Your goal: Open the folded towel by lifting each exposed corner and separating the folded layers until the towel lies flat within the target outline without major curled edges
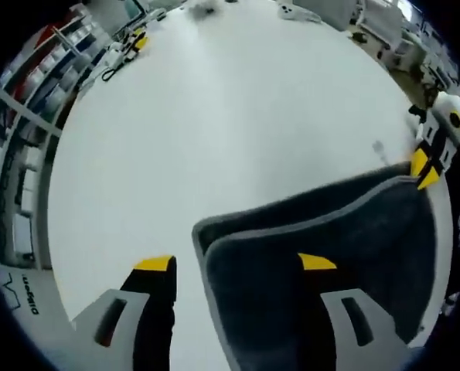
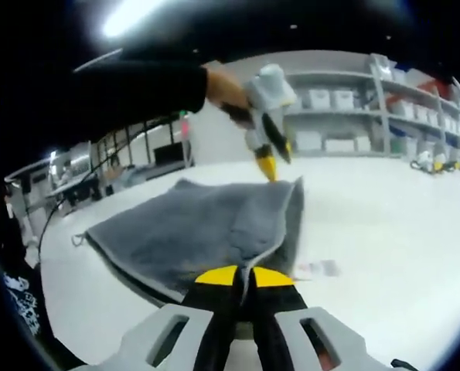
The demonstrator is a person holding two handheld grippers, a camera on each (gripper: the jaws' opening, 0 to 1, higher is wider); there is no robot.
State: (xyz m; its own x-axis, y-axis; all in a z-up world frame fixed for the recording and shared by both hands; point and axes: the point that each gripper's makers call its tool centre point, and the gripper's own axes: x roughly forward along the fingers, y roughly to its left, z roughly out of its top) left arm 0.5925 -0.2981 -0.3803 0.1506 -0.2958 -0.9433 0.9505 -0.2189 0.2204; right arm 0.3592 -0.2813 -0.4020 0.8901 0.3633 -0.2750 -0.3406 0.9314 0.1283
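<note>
A dark grey towel (image 1: 322, 224) with a paler hem lies folded on the white table (image 1: 214, 116). My left gripper (image 1: 235, 263) is open and straddles the towel's near corner, one jaw over the cloth and the other over bare table. At the far right, my right gripper (image 1: 424, 168) pinches the towel's opposite corner. In the right gripper view, my right gripper (image 2: 245, 276) is shut on the towel's (image 2: 191, 224) hem, where the top layer curls up. A hand in a black sleeve holds the left gripper (image 2: 274, 158) just above the far corner.
Shelves with bins (image 1: 28, 116) run along the table's left side. Small tools (image 1: 125, 54) lie near the far edge. More shelving with boxes (image 2: 345, 116) stands behind the table. A small paper tag (image 2: 318, 268) lies on the table beside the towel.
</note>
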